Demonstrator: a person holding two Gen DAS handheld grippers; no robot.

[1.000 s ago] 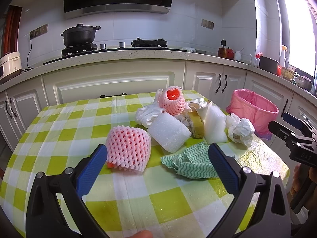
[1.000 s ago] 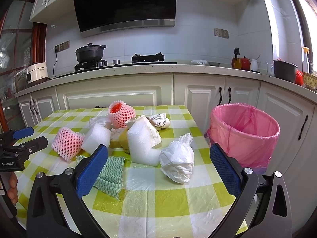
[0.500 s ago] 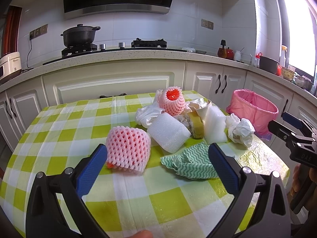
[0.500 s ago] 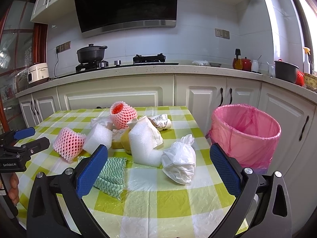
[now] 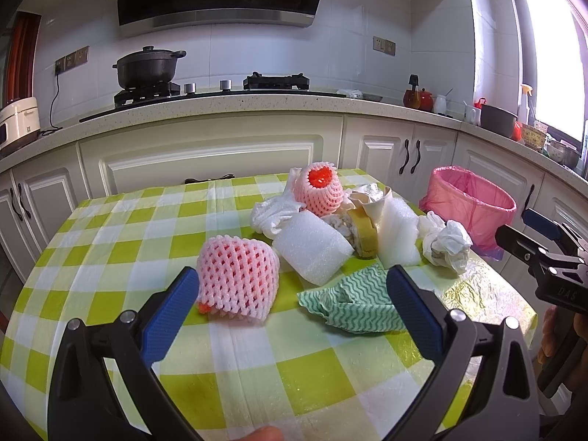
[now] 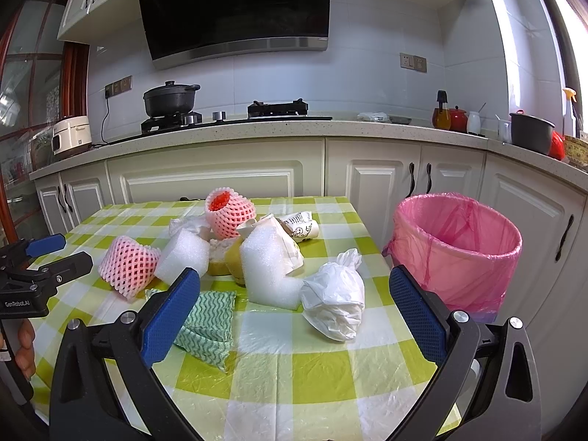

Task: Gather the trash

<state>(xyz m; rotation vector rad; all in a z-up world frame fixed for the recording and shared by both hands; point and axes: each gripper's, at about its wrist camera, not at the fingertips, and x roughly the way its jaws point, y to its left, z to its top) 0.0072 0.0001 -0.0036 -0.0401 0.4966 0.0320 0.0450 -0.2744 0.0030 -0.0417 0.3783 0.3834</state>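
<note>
A pile of trash lies on the green-checked table point(image 5: 110, 242): a pink foam net point(image 5: 237, 279), a second pink net point(image 5: 321, 189), white foam blocks point(image 5: 312, 248), a green wavy cloth point(image 5: 352, 303) and a crumpled white bag point(image 5: 444, 242). The bag also shows in the right wrist view point(image 6: 336, 296). A pink-lined bin point(image 6: 455, 250) stands to the right of the table. My left gripper point(image 5: 290, 307) is open and empty, just short of the near pink net. My right gripper point(image 6: 294, 305) is open and empty, in front of the white bag and a foam block point(image 6: 268, 268).
Kitchen counter and white cabinets point(image 5: 220, 154) run behind the table, with a black pot point(image 5: 147, 66) on the hob. The right gripper shows at the right edge of the left wrist view point(image 5: 544, 250); the left gripper shows at the left edge of the right wrist view point(image 6: 40, 261).
The right wrist view has shifted slightly closer to the table and the pile. The left gripper has hardly moved.
</note>
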